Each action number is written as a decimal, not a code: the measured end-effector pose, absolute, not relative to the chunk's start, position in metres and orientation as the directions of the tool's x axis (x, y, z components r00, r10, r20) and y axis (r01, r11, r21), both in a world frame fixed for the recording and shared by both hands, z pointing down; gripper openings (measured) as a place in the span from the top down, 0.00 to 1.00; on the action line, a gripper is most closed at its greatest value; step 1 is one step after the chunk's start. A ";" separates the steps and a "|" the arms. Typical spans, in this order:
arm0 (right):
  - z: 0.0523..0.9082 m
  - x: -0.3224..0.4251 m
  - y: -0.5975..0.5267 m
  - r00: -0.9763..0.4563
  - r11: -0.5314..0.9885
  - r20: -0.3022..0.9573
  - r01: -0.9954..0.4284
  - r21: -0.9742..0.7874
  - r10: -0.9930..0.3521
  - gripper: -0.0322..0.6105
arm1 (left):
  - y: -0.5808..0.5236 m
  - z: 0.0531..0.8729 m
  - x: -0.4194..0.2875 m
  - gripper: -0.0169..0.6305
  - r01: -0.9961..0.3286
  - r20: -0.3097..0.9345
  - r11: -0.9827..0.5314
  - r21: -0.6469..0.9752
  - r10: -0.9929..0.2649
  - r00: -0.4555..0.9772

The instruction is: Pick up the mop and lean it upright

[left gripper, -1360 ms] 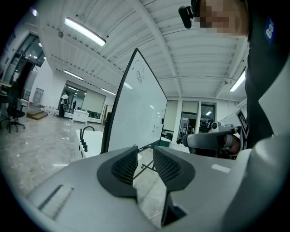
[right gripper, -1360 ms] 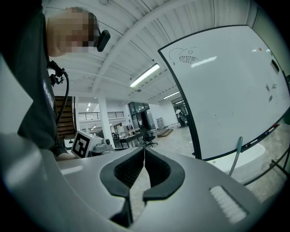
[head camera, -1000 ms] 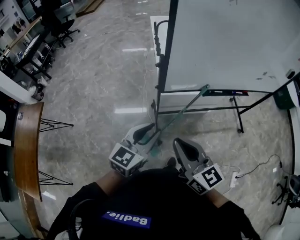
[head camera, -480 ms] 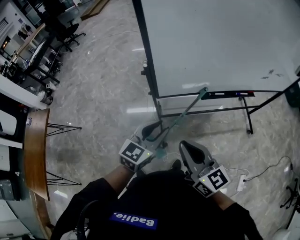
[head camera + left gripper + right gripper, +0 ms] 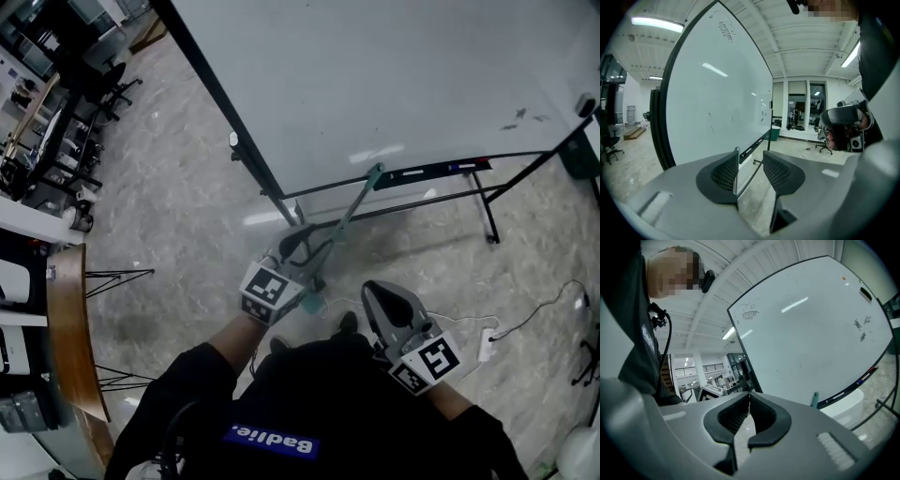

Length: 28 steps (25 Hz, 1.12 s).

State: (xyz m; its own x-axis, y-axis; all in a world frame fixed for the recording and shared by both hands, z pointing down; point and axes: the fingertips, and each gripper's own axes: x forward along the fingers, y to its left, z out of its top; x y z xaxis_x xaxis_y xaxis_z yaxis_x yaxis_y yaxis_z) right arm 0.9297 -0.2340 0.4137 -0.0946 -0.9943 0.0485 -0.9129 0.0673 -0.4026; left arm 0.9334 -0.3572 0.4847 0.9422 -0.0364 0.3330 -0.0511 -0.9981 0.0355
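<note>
Two grippers, one in each of my hands, sit low in front of me over the pale stone floor (image 5: 187,197). My left gripper (image 5: 751,157) has its jaws apart, and they have just been opening. The mop handle (image 5: 348,218) runs between them as a thin rod. It lies right along the pad (image 5: 724,173) at the left of the left gripper view, while the other pad stands clear of it, so nothing squeezes it. In the head view the teal handle slants up and away from me. Its top end meets the left end of the tray (image 5: 441,172) under the whiteboard (image 5: 403,75). I cannot make out the lower end beside the gripper. My right gripper (image 5: 749,398) hangs to the right of the mop, apart from it, jaws closed tip to tip with nothing between them. In the right gripper view the teal tip of the handle shows ahead, at the tray.
</note>
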 end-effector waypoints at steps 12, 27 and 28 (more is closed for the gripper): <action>0.430 0.986 -0.202 0.034 -0.075 0.110 -0.914 -0.398 -0.993 0.93 | -0.370 0.558 1.001 0.66 -0.001 0.437 -0.999 0.035 0.014 0.899; 0.450 1.038 -0.151 0.203 -0.271 0.205 -0.879 -0.392 -0.957 0.92 | -0.401 0.678 1.062 0.63 -0.011 0.619 -0.998 0.054 0.025 0.785; 0.451 1.041 -0.148 0.212 -0.282 0.211 -0.875 -0.393 -0.954 0.92 | -0.402 0.682 1.065 0.63 -0.019 0.626 -0.998 0.060 0.022 0.779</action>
